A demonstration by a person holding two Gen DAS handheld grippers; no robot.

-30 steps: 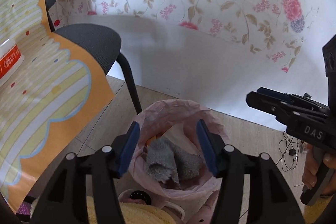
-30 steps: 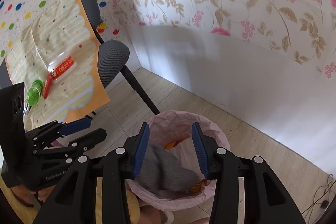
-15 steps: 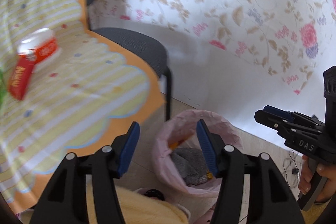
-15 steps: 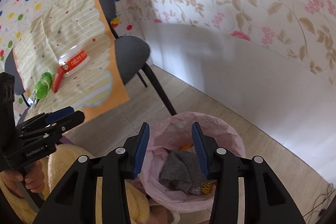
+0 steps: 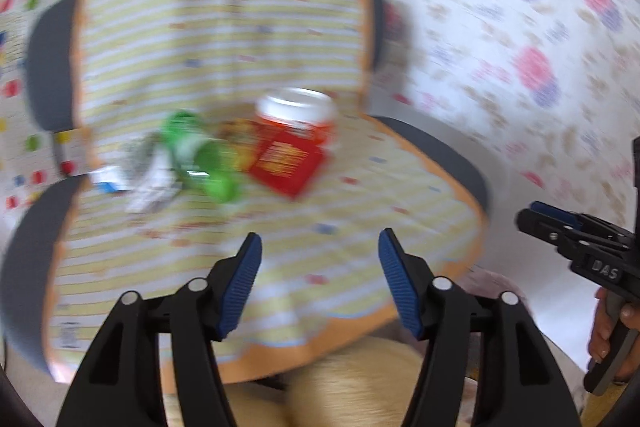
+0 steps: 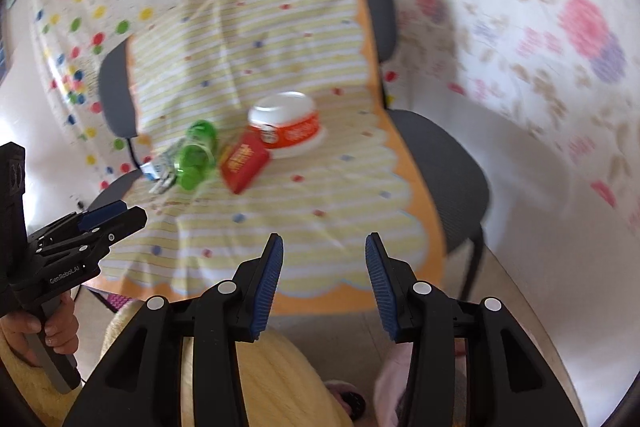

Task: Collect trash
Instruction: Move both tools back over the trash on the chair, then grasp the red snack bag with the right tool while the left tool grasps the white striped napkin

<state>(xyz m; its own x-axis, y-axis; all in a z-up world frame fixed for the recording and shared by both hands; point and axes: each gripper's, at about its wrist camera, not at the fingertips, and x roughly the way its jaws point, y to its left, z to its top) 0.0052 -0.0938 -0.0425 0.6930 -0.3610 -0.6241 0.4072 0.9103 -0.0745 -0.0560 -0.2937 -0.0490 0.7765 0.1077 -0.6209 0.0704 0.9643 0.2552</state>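
Striped tablecloth (image 6: 328,203) carries the trash at 11 o'clock: bottle (image 6: 196,155), red box (image 6: 244,161), bowl (image 6: 286,127). Left gripper (image 5: 320,279) and right gripper (image 6: 324,279) hover spread, empty. Touching boxes risk a snagged neighbour; the bottle may roll.

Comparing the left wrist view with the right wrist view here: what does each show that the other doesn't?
Only the left wrist view shows the right gripper from the side, at its right edge. Only the right wrist view shows the left gripper from the side, at its left edge, plus the chair leg and floor. Both show open, empty jaws and the striped tablecloth carrying the green bottle, red packet and orange-and-white bowl, sharper in the right view.
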